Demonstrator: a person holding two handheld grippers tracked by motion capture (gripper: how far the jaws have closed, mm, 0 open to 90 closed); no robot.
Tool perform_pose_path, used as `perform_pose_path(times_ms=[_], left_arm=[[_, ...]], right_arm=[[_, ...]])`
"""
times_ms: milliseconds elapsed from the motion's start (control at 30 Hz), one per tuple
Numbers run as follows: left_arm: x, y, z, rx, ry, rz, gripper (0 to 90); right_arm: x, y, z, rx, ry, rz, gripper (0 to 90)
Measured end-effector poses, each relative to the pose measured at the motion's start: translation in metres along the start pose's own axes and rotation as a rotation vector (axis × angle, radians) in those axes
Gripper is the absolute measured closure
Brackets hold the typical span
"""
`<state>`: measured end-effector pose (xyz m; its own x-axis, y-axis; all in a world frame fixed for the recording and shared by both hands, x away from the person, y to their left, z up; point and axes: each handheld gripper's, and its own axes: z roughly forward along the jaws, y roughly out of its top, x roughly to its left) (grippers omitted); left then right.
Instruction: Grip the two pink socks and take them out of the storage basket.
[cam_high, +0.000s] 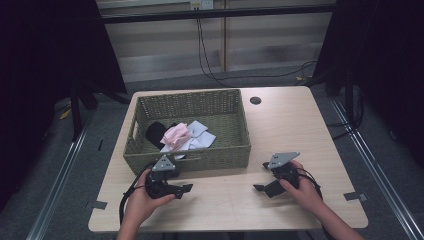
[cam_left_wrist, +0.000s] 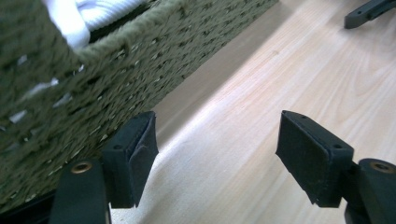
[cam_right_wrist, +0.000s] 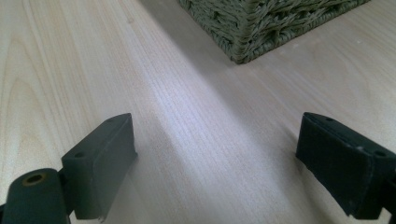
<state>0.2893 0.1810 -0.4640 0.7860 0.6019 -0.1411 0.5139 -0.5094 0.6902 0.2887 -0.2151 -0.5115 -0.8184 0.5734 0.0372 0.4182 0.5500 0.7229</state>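
Bare table (cam_high: 225, 200) between left gripper (cam_high: 186, 188) and right gripper (cam_high: 258, 188): free passage. Woven basket (cam_high: 215, 157) wall blocks way just beyond left gripper.

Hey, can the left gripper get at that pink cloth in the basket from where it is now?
Probably yes: the left gripper is open beside the basket, whose top is open; it must lift over the front wall to the pink cloth.
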Motion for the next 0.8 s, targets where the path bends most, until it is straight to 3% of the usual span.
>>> perform_pose_path(times_ms=[200,333,467,633,800], left_arm=[[0.000,0.007,-0.005,0.025,-0.027,0.003,28.6],[0.001,0.012,-0.012,0.034,-0.026,-0.007,28.7],[0.003,0.019,-0.021,0.055,-0.020,0.013,28.7],[0.005,0.030,-0.031,0.023,-0.058,-0.017,28.7],[0.006,0.043,-0.038,0.044,-0.059,-0.002,28.7]], right_arm=[[0.000,0.000,0.000,0.000,0.000,0.000,10.8],[0.000,0.000,0.000,0.000,0.000,0.000,10.8],[0.000,0.000,0.000,0.000,0.000,0.000,10.8],[0.000,0.000,0.000,0.000,0.000,0.000,10.8],[0.000,0.000,0.000,0.000,0.000,0.000,10.8]])
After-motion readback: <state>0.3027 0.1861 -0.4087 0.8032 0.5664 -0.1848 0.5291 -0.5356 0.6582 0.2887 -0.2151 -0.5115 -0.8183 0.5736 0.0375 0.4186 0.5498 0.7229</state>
